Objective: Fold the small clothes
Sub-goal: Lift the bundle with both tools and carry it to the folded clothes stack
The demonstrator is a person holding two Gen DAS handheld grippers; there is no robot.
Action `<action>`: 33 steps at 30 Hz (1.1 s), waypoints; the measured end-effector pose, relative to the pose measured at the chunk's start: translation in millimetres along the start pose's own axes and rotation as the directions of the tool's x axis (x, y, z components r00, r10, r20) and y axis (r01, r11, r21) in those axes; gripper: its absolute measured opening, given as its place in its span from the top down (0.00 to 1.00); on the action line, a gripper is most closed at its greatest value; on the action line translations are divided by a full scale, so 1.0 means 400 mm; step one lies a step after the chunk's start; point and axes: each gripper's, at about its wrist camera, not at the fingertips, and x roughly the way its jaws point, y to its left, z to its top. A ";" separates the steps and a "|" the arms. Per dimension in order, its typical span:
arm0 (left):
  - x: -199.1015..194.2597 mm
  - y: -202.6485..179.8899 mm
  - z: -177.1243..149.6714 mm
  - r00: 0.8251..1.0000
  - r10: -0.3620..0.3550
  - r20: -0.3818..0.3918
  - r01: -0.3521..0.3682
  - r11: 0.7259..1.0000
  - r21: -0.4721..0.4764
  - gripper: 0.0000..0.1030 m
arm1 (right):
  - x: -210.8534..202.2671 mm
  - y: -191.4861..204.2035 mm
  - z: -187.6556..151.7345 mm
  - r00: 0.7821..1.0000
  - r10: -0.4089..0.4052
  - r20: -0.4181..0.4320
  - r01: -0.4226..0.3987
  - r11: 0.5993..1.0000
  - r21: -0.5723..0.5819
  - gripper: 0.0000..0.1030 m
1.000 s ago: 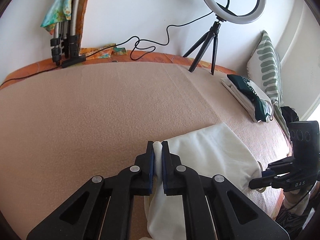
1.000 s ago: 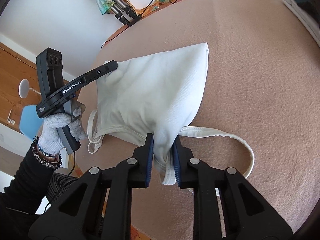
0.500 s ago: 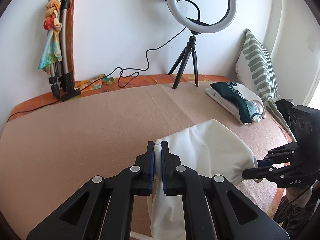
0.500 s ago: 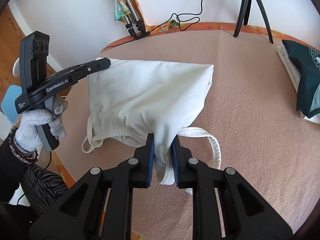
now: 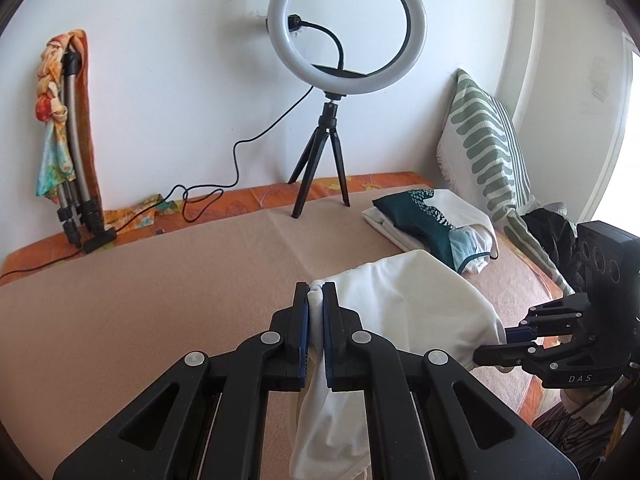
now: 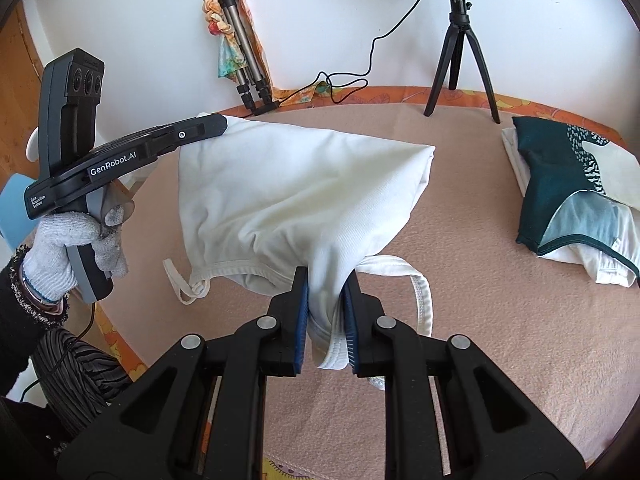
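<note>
While held aloft over the bed (image 6: 500, 280), white tank top (image 6: 304, 196) sags between grips — soft, light, limp | left gripper (image 5: 316, 312) jaws clamped on one corner | right gripper (image 6: 326, 304) jaws clamped on bunched strap edge | best held at seams — hems resist slipping.

— What is the white top (image 6: 304, 196) made of?
— Soft matt knit cloth, with ribbed edging. The blanket (image 6: 480, 280) beneath looks fuzzy, like fleece.
— And each tool?
— Matt black plastic, with blue ridged pads (image 6: 301, 308) and shiny metal rivets.
</note>
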 end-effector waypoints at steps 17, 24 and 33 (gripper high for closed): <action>0.253 -0.106 0.079 0.969 -0.207 -0.133 0.194 0.975 -0.103 0.96 | -0.111 -0.296 -0.051 0.998 -0.048 -0.030 0.052 0.985 0.162 0.86; 0.334 -0.080 -0.018 0.947 -0.163 -0.277 0.127 0.981 -0.144 0.79 | -0.086 -0.338 -0.117 0.989 0.075 -0.126 -0.036 0.957 0.287 0.83; 0.386 -0.053 -0.095 0.917 -0.155 -0.367 0.090 0.978 -0.188 0.57 | -0.015 -0.400 -0.158 0.975 0.072 -0.210 0.011 0.930 0.368 0.64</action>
